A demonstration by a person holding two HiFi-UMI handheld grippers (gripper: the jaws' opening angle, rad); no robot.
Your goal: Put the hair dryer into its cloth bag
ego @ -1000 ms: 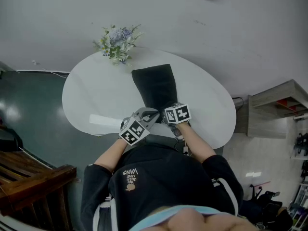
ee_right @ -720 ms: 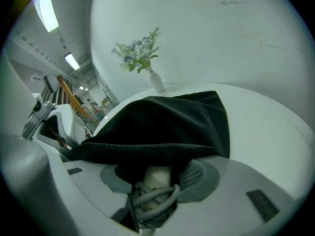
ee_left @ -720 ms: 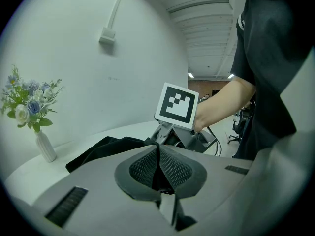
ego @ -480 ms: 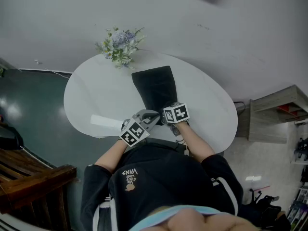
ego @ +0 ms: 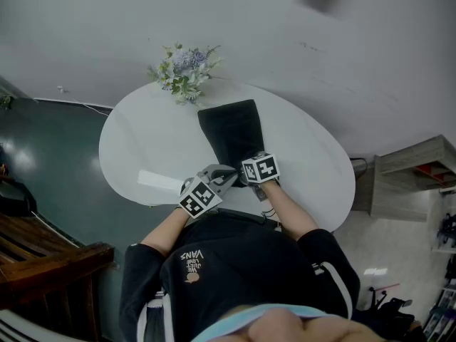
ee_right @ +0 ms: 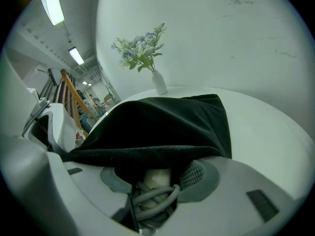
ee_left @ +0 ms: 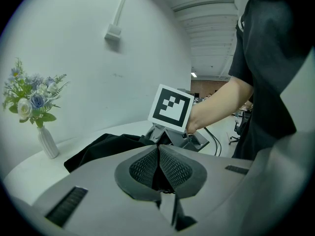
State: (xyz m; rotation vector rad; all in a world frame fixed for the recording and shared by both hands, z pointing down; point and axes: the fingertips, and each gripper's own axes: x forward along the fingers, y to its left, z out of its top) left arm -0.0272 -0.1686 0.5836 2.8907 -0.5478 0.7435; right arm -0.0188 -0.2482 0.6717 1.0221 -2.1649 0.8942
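Note:
A black cloth bag (ego: 231, 128) lies on the white oval table (ego: 142, 148), its mouth toward me. My left gripper (ego: 229, 176) is shut on the bag's near rim; in the left gripper view the pads (ee_left: 147, 165) meet with dark cloth pinched between them. My right gripper (ego: 249, 174) sits just right of it at the mouth. In the right gripper view a cream hair dryer (ee_right: 157, 179), wrapped in its grey cord (ee_right: 153, 196), is clamped between the jaws. The lifted bag rim (ee_right: 147, 149) drapes over it and hides the rest of the dryer.
A white vase of flowers (ego: 187, 73) stands at the table's far edge, behind the bag. The table's near edge is right below both grippers. A wooden bench (ego: 43, 262) is on the floor at left and a shelf unit (ego: 417, 177) at right.
My right gripper has edged a little further toward the bag's mouth with the hair dryer. The left gripper has kept its hold and its place.

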